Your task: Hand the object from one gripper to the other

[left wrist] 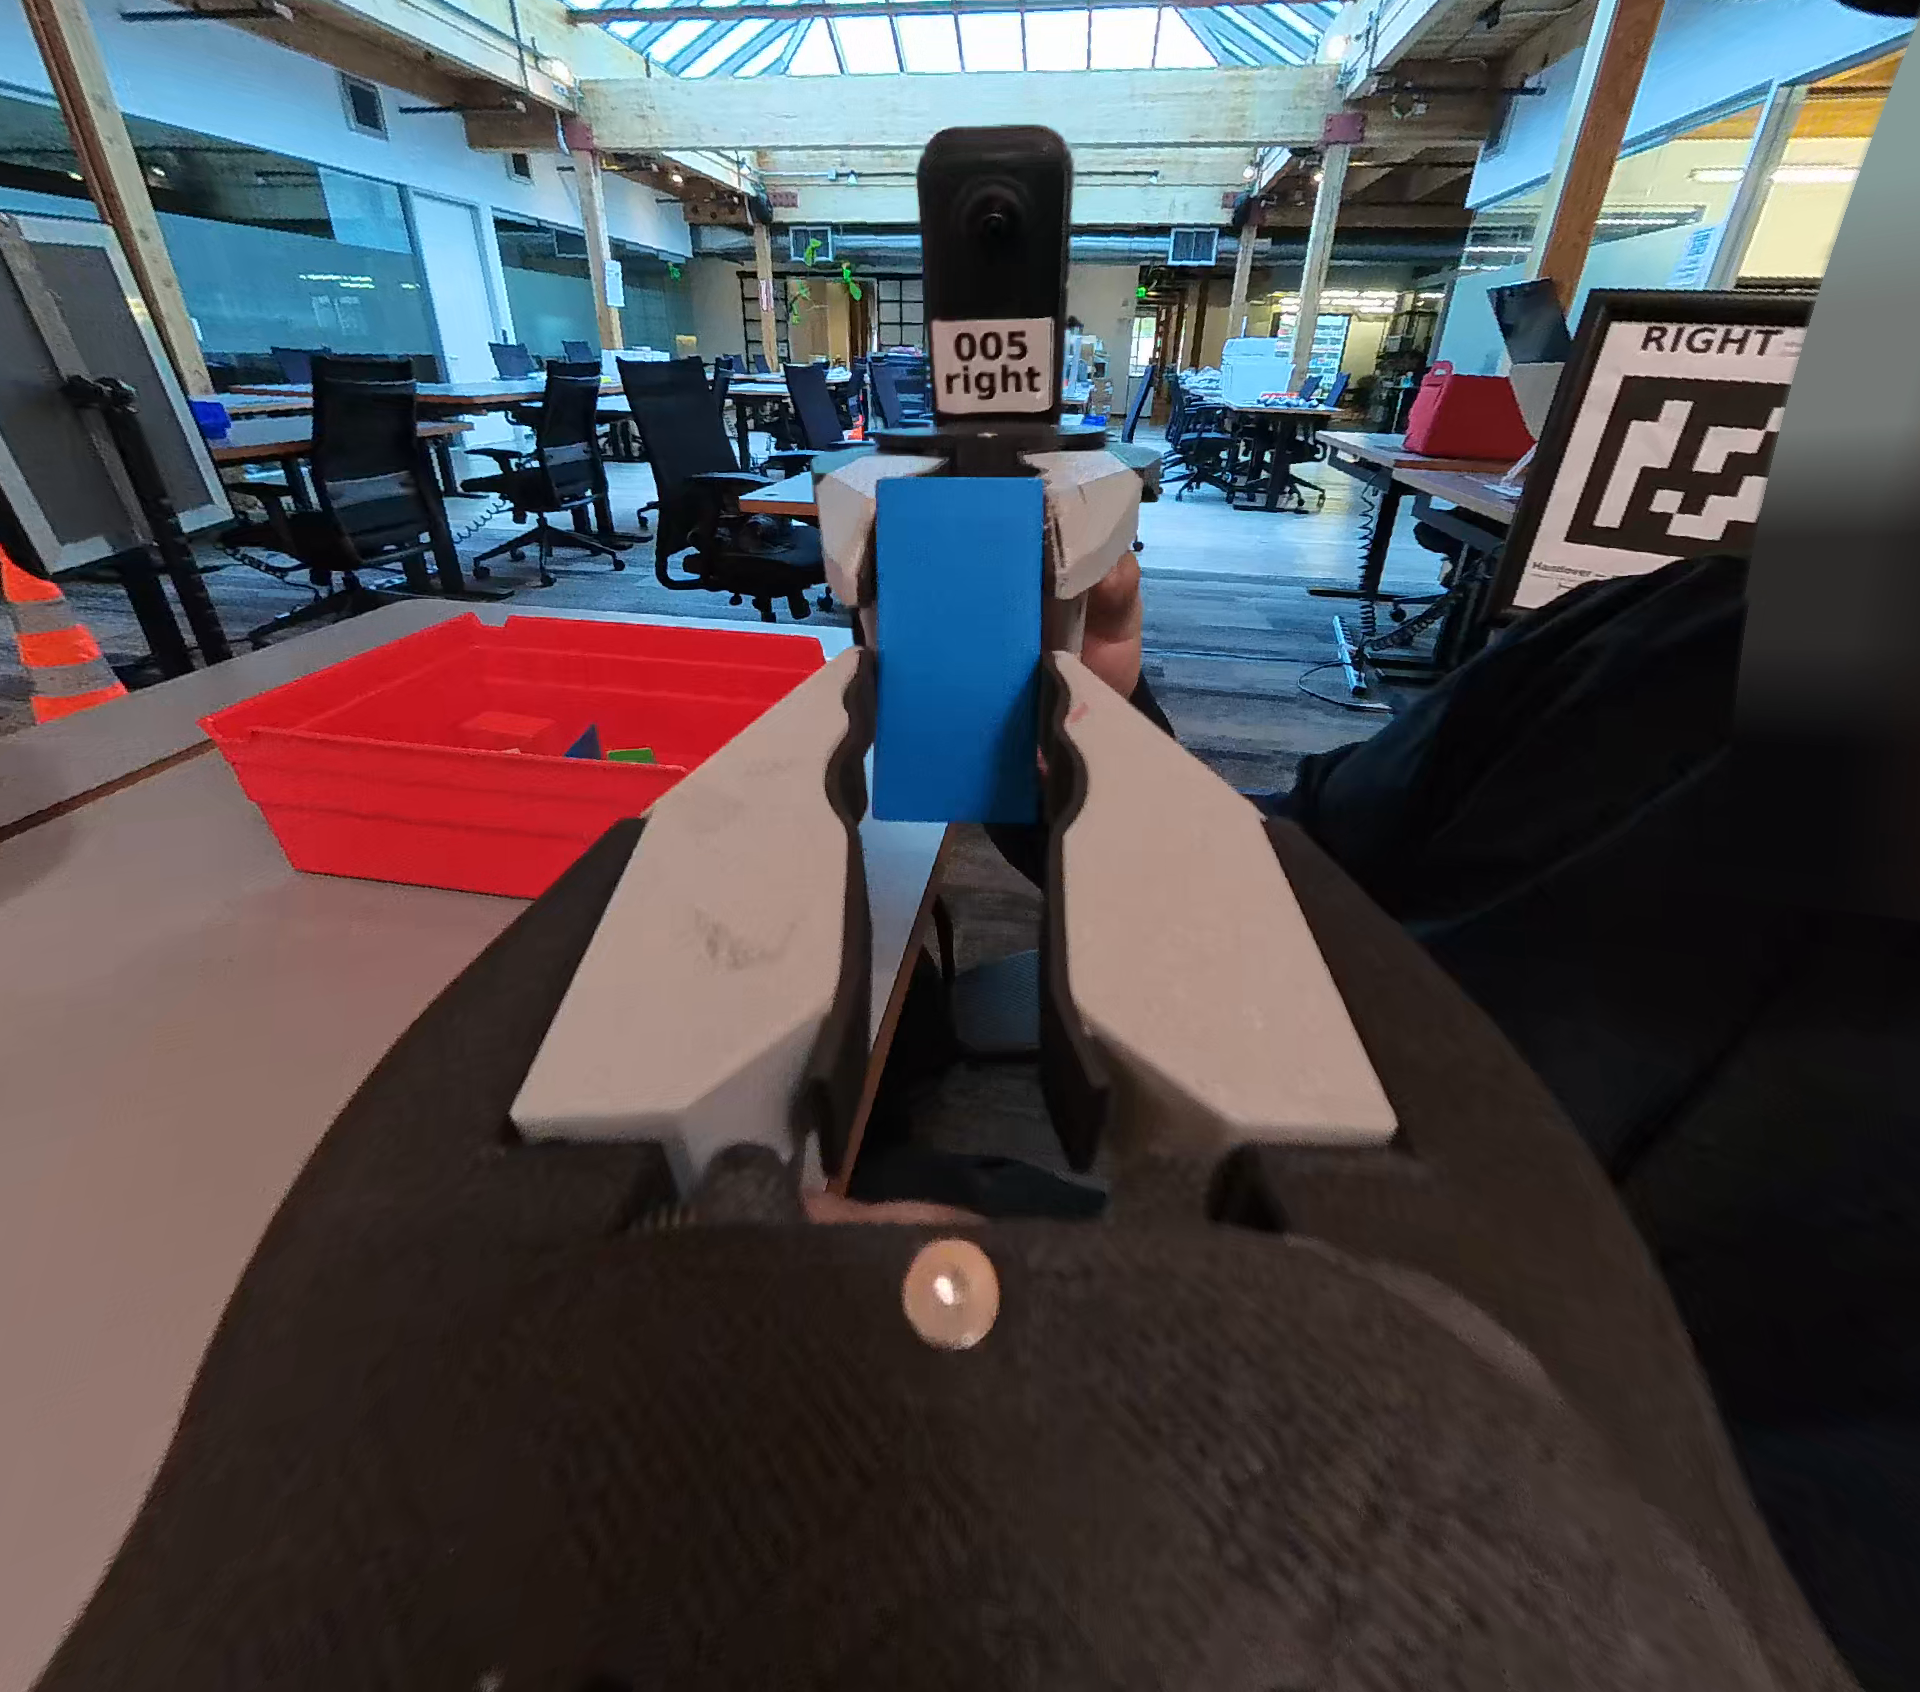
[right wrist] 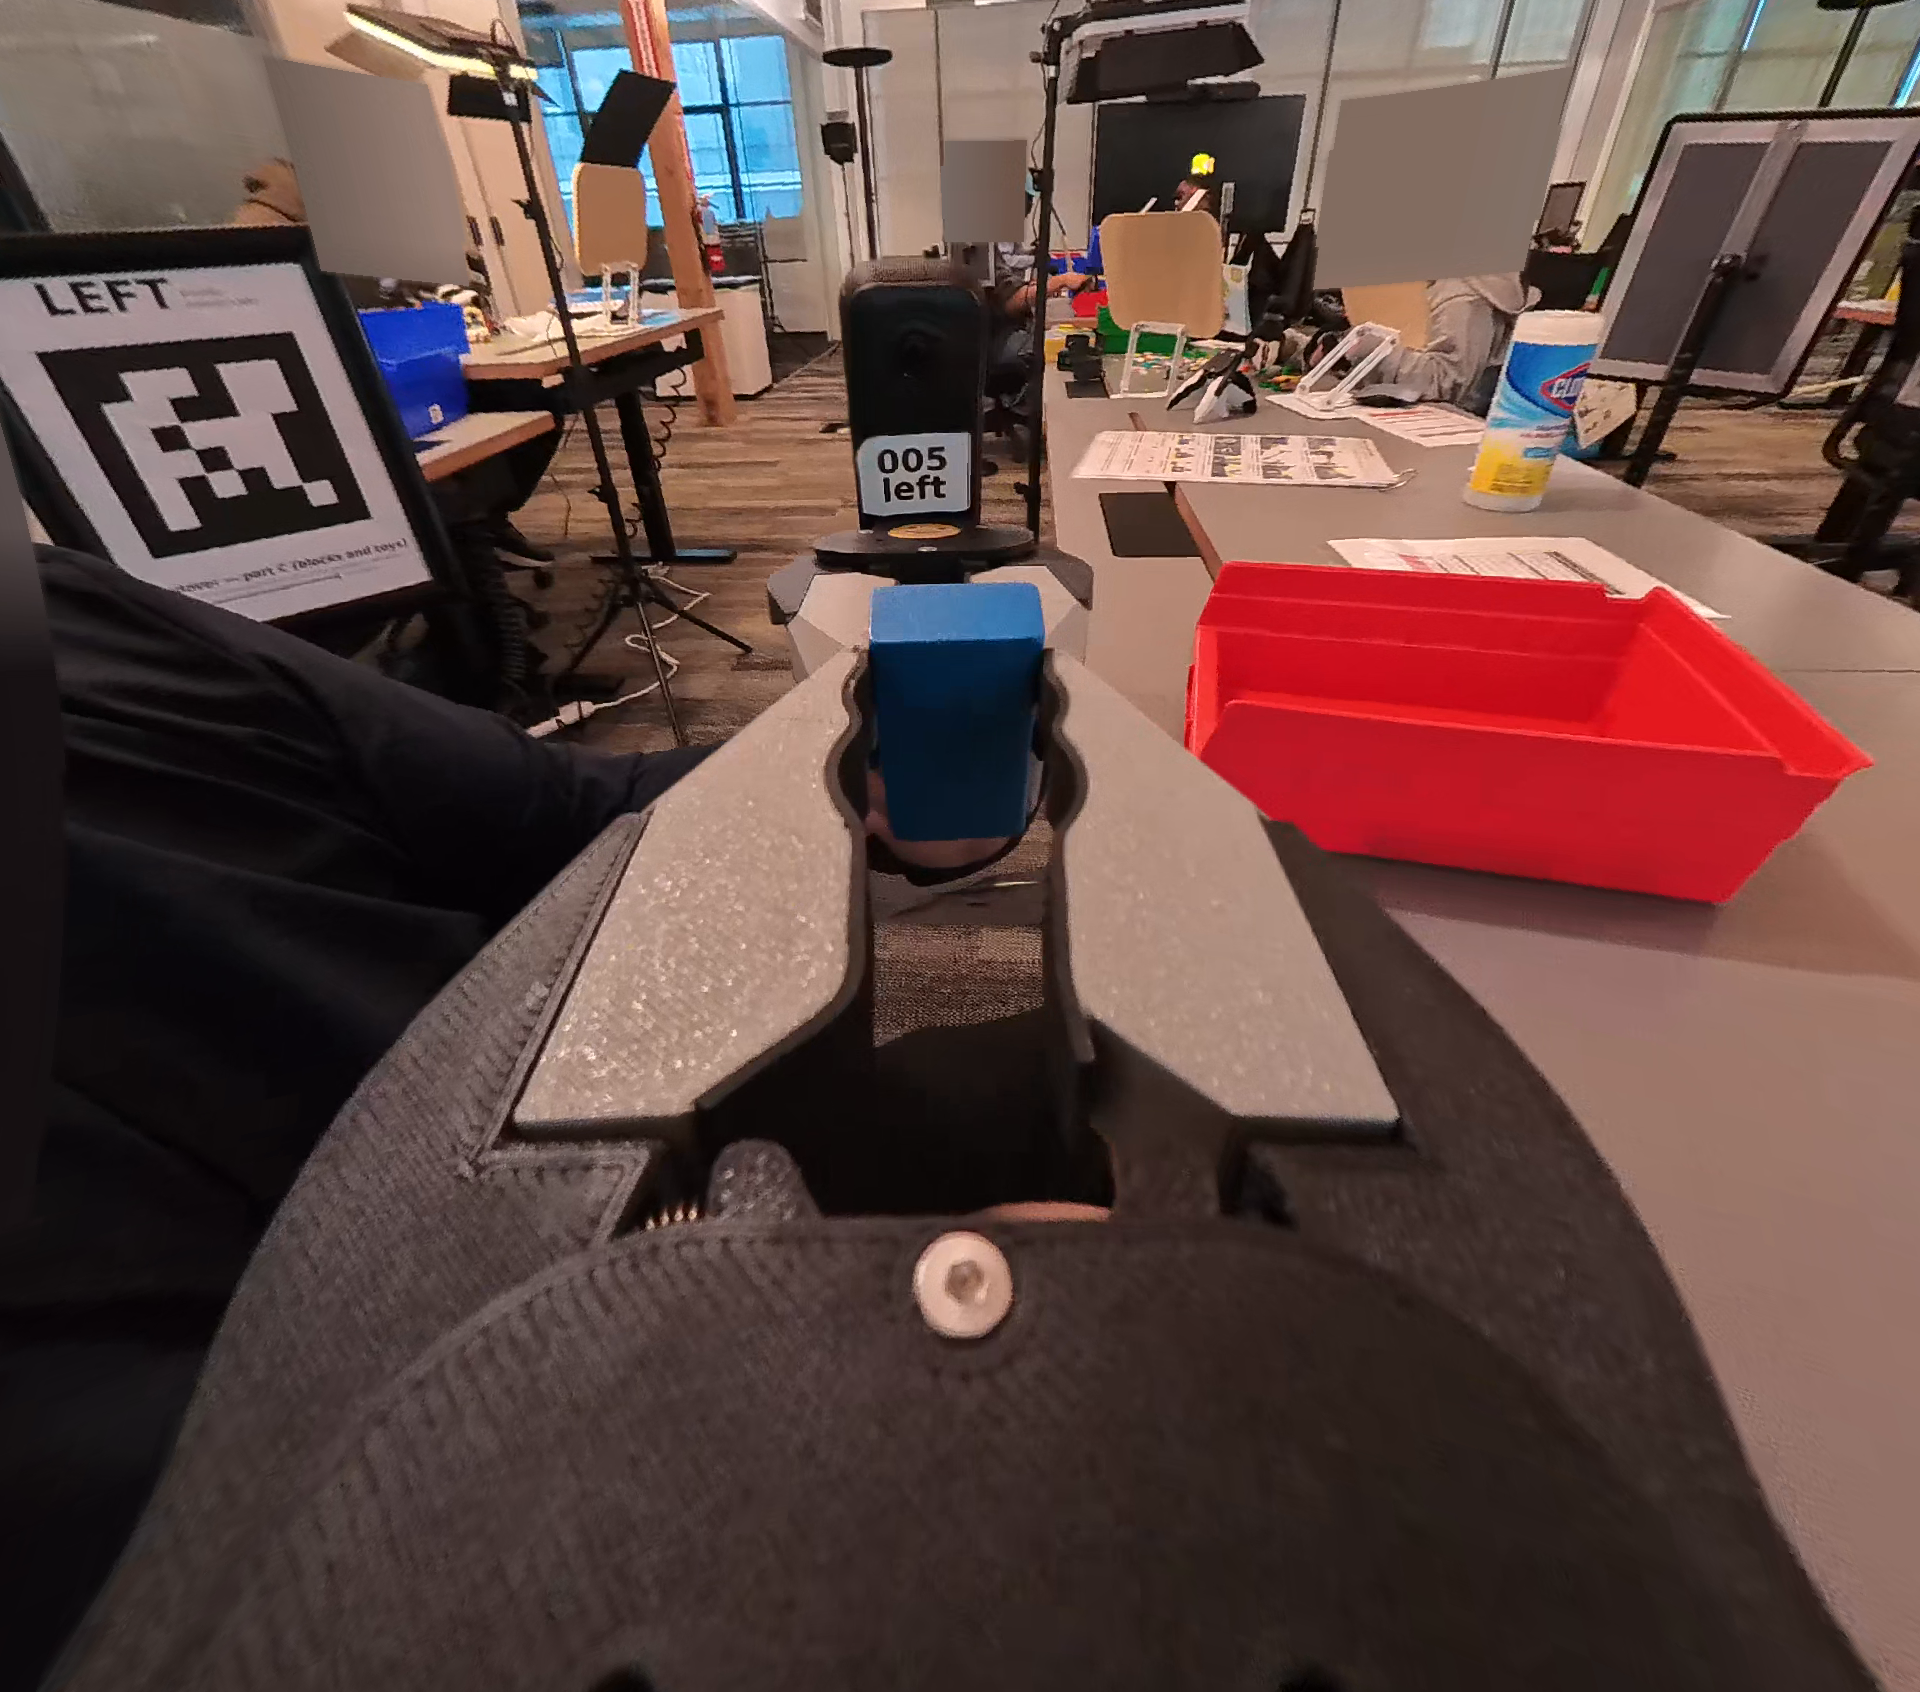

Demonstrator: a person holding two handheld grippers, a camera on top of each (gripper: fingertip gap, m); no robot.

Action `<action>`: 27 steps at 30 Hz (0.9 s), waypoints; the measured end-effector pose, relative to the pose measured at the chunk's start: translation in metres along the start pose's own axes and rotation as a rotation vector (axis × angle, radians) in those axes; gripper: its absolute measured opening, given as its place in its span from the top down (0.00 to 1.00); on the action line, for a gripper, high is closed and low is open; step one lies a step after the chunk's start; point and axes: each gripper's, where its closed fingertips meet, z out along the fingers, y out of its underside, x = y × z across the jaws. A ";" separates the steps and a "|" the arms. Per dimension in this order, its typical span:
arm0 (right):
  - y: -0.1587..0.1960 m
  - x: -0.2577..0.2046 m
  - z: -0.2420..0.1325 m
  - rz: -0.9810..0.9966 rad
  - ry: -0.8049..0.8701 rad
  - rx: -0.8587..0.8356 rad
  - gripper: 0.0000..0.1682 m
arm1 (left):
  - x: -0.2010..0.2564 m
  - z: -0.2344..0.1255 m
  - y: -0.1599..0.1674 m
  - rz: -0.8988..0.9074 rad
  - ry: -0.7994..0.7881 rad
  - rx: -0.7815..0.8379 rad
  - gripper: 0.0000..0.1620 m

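Observation:
A blue rectangular block [left wrist: 956, 645] stands upright in the air between the two grippers, which face each other. My left gripper [left wrist: 956, 697] is shut on the block's lower part, its pads against both sides. My right gripper [left wrist: 961, 546] faces it from beyond and clasps the upper part. In the right wrist view the block [right wrist: 954, 707] sits between the fingertips of my right gripper [right wrist: 954, 686], which press its sides. My left gripper [right wrist: 935, 603] shows behind it. Both hold the block beside the table edge, over the floor.
A red bin [left wrist: 416, 801] sits on the grey table [left wrist: 156, 967] with a few small coloured blocks [left wrist: 582, 743] inside; it also shows in the right wrist view [right wrist: 1455, 811]. A person's dark sleeve [left wrist: 1507, 759] is close by. A framed marker board [right wrist: 208, 427] stands behind. A wipes canister [right wrist: 1527, 416] stands farther back. Left and right tips are no more than a few centimetres apart.

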 end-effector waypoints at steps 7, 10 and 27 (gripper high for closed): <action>0.006 0.001 0.006 0.012 -0.009 -0.012 0.82 | -0.001 0.004 0.005 -0.005 -0.006 -0.015 0.82; 0.006 0.002 0.008 0.018 -0.006 -0.009 0.82 | -0.002 0.003 0.005 -0.010 -0.009 -0.012 0.82; 0.016 0.004 0.009 -0.030 0.032 -0.083 0.82 | -0.004 0.012 0.023 0.010 -0.037 -0.098 0.82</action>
